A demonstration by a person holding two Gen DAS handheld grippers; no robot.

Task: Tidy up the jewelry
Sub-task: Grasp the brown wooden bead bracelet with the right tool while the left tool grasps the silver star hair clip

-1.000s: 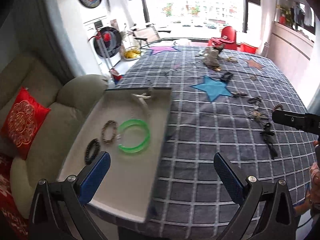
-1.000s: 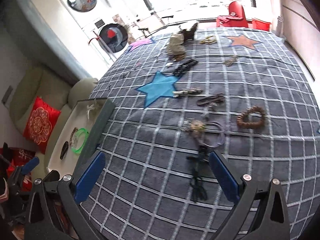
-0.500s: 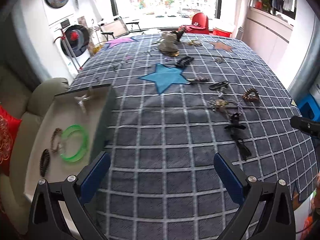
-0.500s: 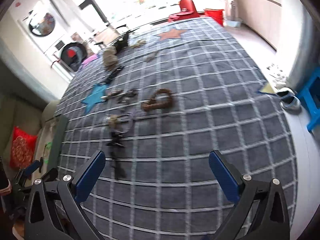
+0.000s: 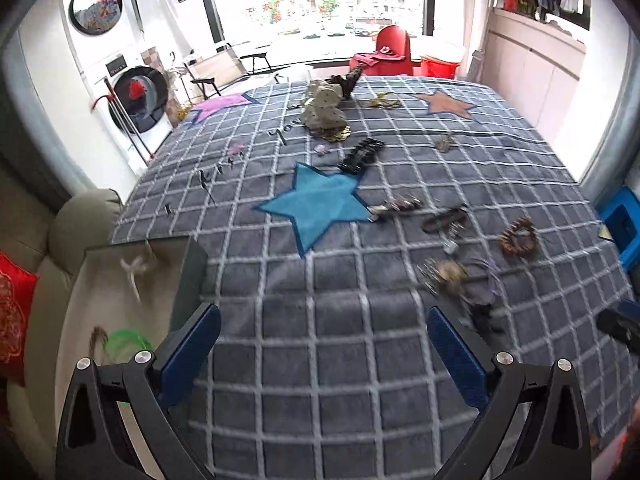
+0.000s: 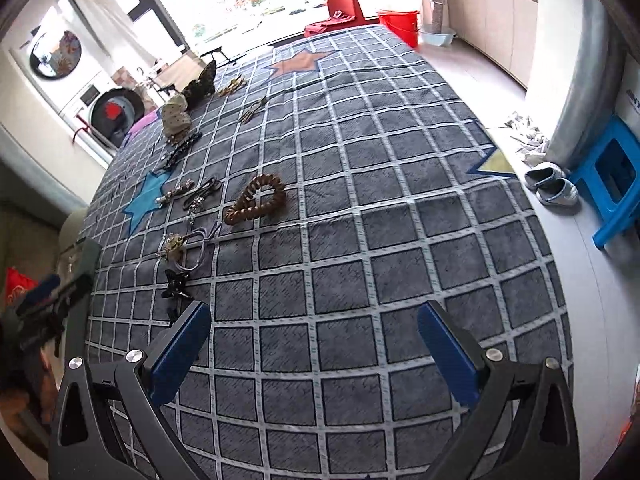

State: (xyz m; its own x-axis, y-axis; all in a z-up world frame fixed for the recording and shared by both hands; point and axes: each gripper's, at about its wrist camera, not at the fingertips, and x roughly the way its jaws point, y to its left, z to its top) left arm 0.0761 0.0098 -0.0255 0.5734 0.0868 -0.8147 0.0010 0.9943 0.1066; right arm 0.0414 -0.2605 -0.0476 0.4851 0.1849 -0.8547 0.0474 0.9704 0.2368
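Jewelry lies scattered on a grey checked cloth [image 5: 320,380]. A brown beaded bracelet [image 5: 519,236] [image 6: 256,199], a purple ring with a charm [image 5: 460,276] [image 6: 188,246], a black clip [image 6: 176,284], a dark chain [image 5: 444,218] and a black beaded piece [image 5: 360,155] lie ahead. A white tray [image 5: 80,312] at the left holds a green bangle [image 5: 124,340] and a white bow [image 5: 134,268]. My left gripper [image 5: 320,344] is open and empty above the cloth. My right gripper [image 6: 312,340] is open and empty over bare cloth, right of the black clip.
A beige sofa with a red cushion [image 5: 12,320] stands left of the tray. A cream dotted cloth item [image 5: 324,110] lies at the far end. A blue stool [image 6: 616,184] and shoes [image 6: 552,186] sit on the floor at the right. The cloth's right edge drops off.
Both grippers have swung to the right. The left view moved from over the tray toward the loose jewelry. The right view turned toward the cloth's right edge. Both stayed open.
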